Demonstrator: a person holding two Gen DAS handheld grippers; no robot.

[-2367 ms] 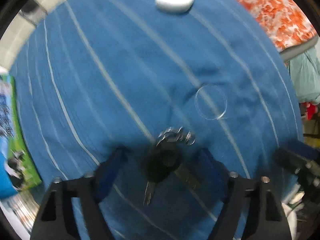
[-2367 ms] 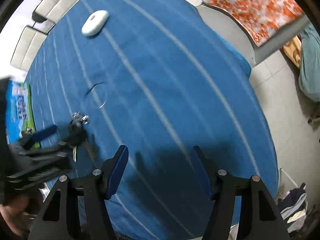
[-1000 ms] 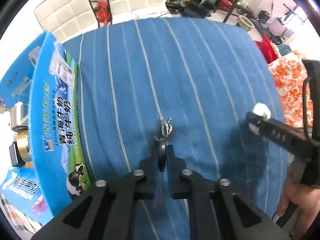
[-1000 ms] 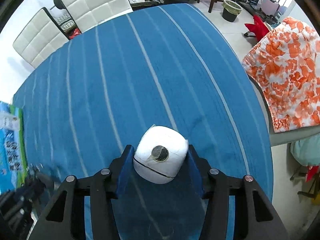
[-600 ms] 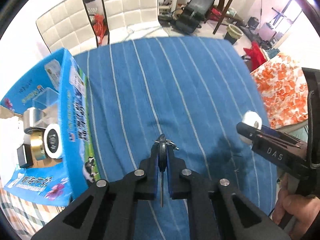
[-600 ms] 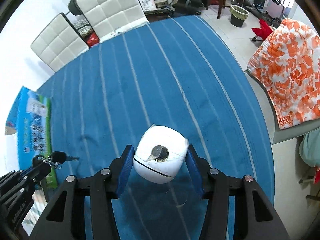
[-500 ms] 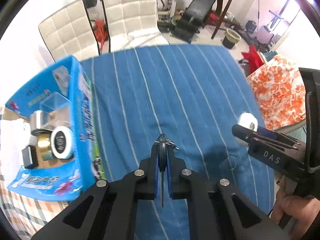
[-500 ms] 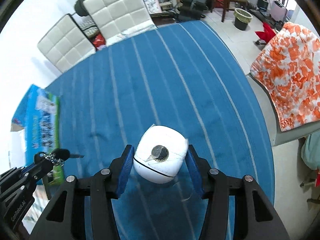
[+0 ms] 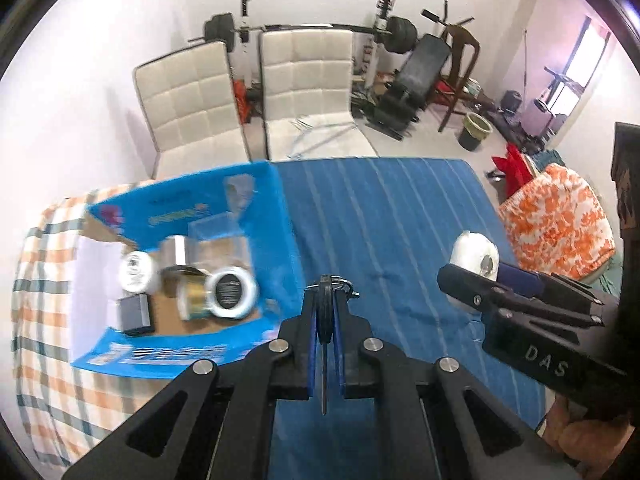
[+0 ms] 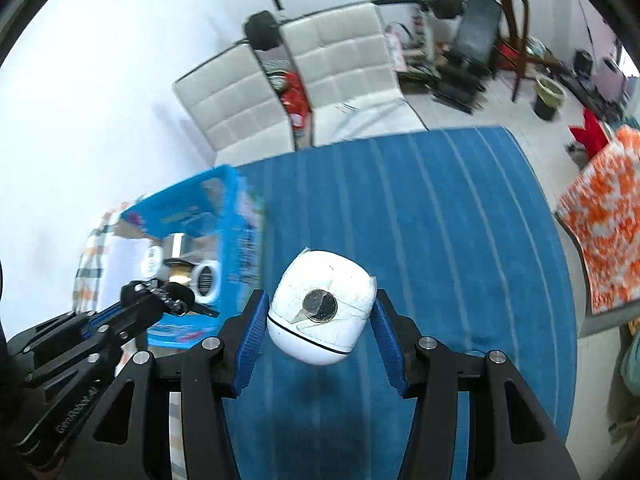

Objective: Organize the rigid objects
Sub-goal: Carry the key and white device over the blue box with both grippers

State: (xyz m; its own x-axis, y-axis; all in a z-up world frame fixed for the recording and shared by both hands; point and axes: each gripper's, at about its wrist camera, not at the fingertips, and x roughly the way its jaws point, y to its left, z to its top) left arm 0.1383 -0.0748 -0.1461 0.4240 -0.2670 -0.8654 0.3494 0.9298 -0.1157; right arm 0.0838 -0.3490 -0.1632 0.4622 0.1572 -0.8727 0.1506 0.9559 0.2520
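Observation:
My left gripper [image 9: 325, 300] is shut on a bunch of keys [image 9: 326, 322]; a black key head sits between the blue pads and a metal blade hangs below. It hangs high over the blue striped tablecloth [image 9: 400, 216], just right of the blue carton box [image 9: 276, 216]. In the right wrist view the left gripper [image 10: 160, 298] and the keys [image 10: 176, 298] show at lower left. My right gripper [image 10: 320, 312] is shut on a white rounded case [image 10: 320, 312] with a round metal disc on its face. The white case [image 9: 476, 254] also shows at the right of the left wrist view.
The blue carton box [image 10: 240, 224] lies open on a checked cloth [image 9: 40, 280] and holds round tins [image 9: 230, 294], a white jar [image 9: 138, 272] and a grey block [image 9: 134, 314]. Two white padded chairs [image 9: 248, 92] stand behind the table. An orange floral chair [image 9: 560, 216] stands right.
Both grippers have risen well above the table with the keys and the white case held. The views have tilted up, so the box, its contents and the chairs have come into sight.

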